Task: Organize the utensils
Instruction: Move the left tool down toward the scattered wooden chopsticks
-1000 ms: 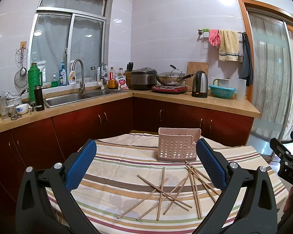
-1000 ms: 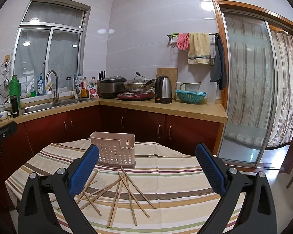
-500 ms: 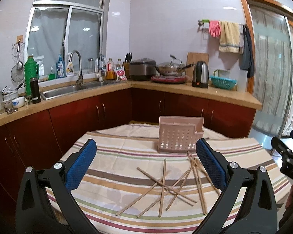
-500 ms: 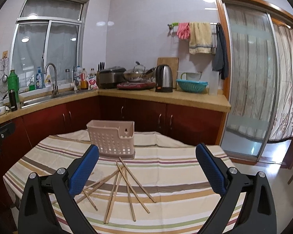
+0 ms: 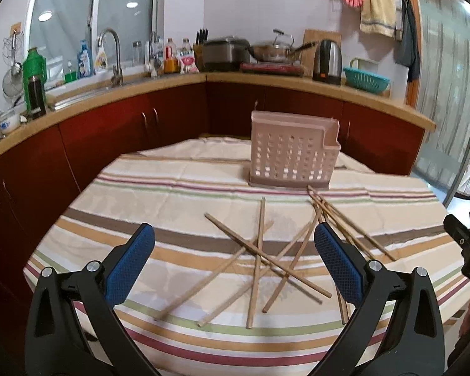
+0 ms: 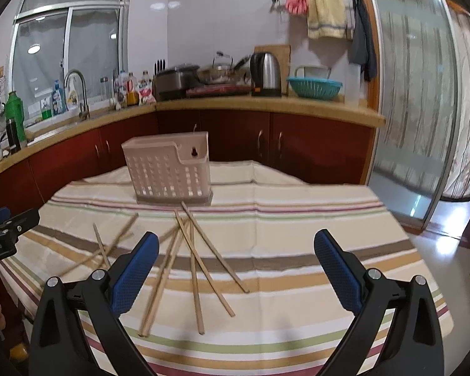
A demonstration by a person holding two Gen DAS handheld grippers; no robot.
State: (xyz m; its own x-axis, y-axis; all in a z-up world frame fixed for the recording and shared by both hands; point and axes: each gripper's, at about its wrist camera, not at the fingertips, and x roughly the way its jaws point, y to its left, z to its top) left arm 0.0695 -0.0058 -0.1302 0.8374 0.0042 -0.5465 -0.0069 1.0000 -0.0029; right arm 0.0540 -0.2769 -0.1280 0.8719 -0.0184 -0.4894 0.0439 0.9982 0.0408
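Several wooden chopsticks (image 5: 260,250) lie crossed in a loose heap on the striped tablecloth (image 5: 141,206); the same chopsticks (image 6: 191,250) show in the right wrist view. Behind them a pink perforated utensil holder (image 5: 293,156) stands upright, empty as far as I can see, and the right wrist view shows the holder (image 6: 169,169) too. My left gripper (image 5: 235,250) hovers open above the near end of the heap. My right gripper (image 6: 235,257) is open over the chopsticks' right side, nothing between its fingers.
A kitchen counter (image 5: 297,86) with sink, bottles, rice cooker, kettle (image 5: 327,58) and a teal basket runs behind the table. A glass sliding door (image 6: 416,94) is at the right. The other gripper's body (image 5: 467,244) shows at the frame's right edge.
Both grippers have tilted down and moved closer to the table, so the chopsticks and holder now sit higher and larger in view. Both stay open.
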